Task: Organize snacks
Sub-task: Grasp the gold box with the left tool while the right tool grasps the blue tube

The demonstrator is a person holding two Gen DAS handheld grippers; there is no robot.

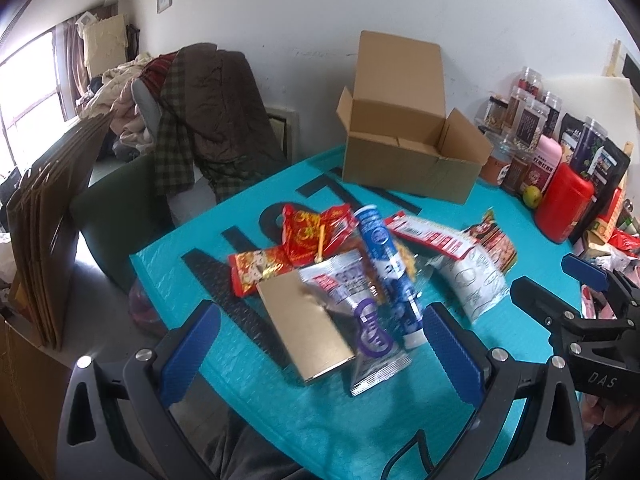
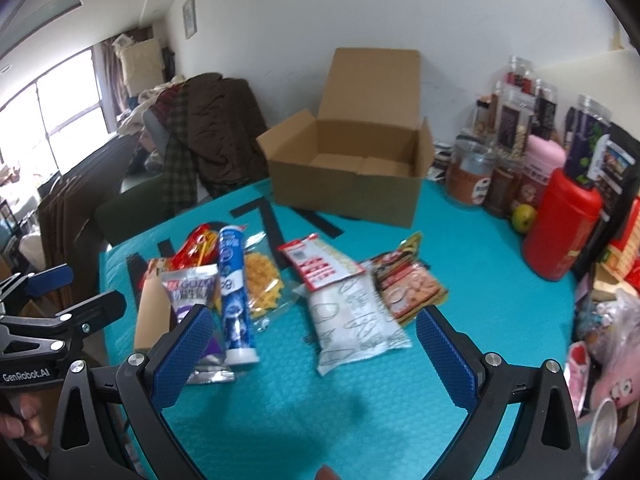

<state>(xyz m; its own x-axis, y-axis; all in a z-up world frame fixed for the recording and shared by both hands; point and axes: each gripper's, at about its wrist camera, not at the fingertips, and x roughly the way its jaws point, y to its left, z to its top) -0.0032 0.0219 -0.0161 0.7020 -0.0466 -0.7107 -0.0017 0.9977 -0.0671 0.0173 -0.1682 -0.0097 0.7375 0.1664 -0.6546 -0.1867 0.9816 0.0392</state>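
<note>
The left gripper [image 1: 320,344] hangs with its blue-padded jaws spread wide and nothing between them, above the near end of the snack pile on the turquoise desk [image 1: 400,412]. The right gripper [image 2: 314,352] is likewise spread and empty, over the desk's near edge. Below the left one lie a plain tan box [image 1: 306,330] and a silver pouch [image 1: 360,320], touching, with a blue tube [image 2: 236,296] resting beside and partly over the pouch. Toward the middle are a clear bag of yellow snacks [image 2: 262,286], a white printed bag [image 2: 354,322], a red-and-white packet [image 2: 320,264] overlapping it, and a dark red packet [image 2: 408,284]. Red wrappers [image 1: 312,232] sit at the pile's far left. An open cardboard box [image 2: 352,184] stands at the desk's far edge, jars and a red canister [image 2: 560,224] along the right edge.
</note>
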